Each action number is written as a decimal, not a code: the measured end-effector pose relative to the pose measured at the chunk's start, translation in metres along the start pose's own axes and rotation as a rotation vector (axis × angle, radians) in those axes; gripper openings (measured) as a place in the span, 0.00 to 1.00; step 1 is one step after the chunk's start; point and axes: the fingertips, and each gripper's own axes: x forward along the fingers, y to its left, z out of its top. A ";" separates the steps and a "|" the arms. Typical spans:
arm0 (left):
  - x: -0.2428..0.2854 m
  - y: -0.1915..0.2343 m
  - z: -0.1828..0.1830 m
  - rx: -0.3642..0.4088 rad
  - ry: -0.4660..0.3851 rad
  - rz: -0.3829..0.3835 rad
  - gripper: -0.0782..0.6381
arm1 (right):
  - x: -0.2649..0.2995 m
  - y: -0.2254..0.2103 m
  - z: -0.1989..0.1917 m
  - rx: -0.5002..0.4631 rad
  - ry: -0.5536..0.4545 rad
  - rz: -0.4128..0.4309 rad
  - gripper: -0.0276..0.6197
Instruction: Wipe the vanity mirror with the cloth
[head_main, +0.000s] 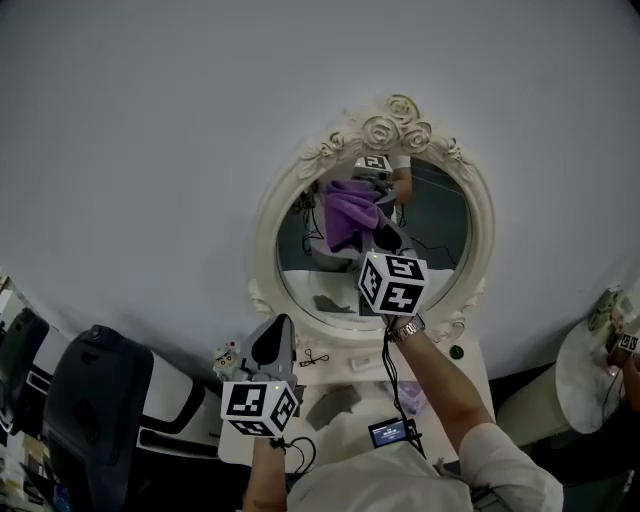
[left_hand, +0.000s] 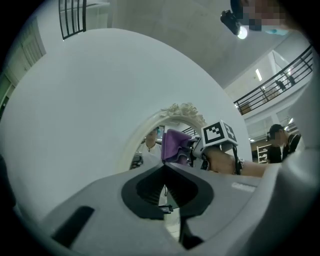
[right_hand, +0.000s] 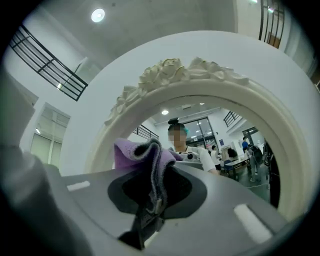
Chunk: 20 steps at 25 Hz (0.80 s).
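Head view: right gripper (head_main: 378, 228) clamped on purple cloth (head_main: 345, 212) at mirror (head_main: 440, 225) upper glass; left gripper (head_main: 280, 326) below mirror, jaws together w/ nothing held.

No words, brands or numbers can be read; the marker cubes (head_main: 392, 283) (head_main: 258, 405) bear only black-and-white squares.

Purple cloth (right_hand: 131, 152) of soft fabric, grey along its folded edge; cream-white oval mirror frame (head_main: 268, 218) w/ moulded rose pattern on top, against a pale grey wall (head_main: 150, 150). Left claw (left_hand: 164, 169) & right claw (right_hand: 157, 161): mid-grey plastic, black inner lining, each w/ a cube of black-and-white square markers.
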 end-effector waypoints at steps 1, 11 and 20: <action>0.008 -0.008 -0.002 -0.003 0.004 -0.027 0.11 | -0.004 -0.013 0.002 -0.007 0.000 -0.022 0.13; 0.061 -0.085 -0.017 -0.046 0.001 -0.271 0.11 | -0.054 -0.137 0.019 -0.052 -0.007 -0.284 0.13; 0.056 -0.101 -0.019 -0.049 0.001 -0.293 0.11 | -0.081 -0.180 0.007 -0.034 0.019 -0.404 0.13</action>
